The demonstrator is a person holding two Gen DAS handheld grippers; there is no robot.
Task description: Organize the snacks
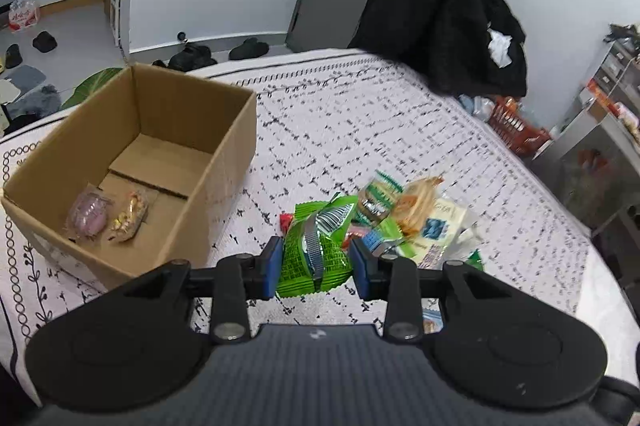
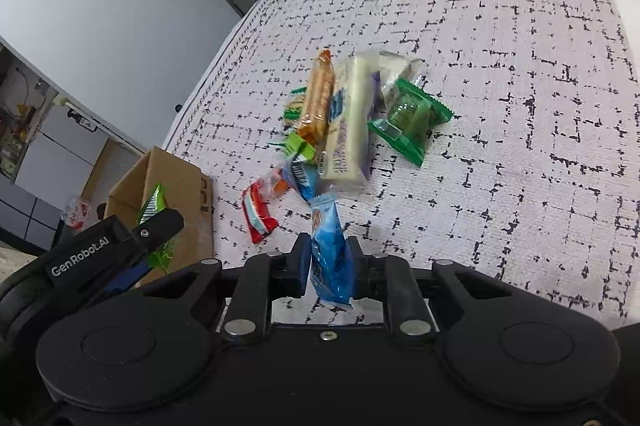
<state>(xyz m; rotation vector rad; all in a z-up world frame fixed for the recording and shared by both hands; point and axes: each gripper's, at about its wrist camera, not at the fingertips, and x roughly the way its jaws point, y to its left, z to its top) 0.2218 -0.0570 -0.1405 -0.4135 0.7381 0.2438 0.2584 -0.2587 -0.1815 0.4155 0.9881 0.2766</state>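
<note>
**Left wrist view: a green packet pinched, a blue one held by the other gripper**

In the left wrist view, a crumpled green snack packet (image 1: 316,252) is seen pinched between the blue pads of the left gripper (image 1: 316,264), lifted clear of the patterned tablecloth (image 1: 400,129). To the left of the gripper, an open cardboard box (image 1: 132,161) is set on the table. Two small snacks are lying on its floor, side by side near the closest corner: a pink wrapped one (image 1: 89,214) and a yellowish one (image 1: 128,216). Beyond the gripper and a little to the right, the loose pile of snacks (image 1: 404,218) is blurred, so single packets are hard to tell apart there. A black coat (image 1: 440,13) is draped over something behind the far edge of the table.

In the right wrist view, a blue snack packet (image 2: 330,258) is clamped upright between the fingers of the right gripper (image 2: 330,262), whose jaws are drawn close together on it. The packet is held above the cloth, nearer than the pile. In that pile, a long white packet (image 2: 352,129), an orange-brown biscuit packet (image 2: 318,97) and a dark green packet (image 2: 408,117) are lying close together, with a red packet (image 2: 258,214) slightly apart, nearer the camera. At the lower left, the left gripper (image 2: 150,240) is visible with its green packet in front of the box.
</note>
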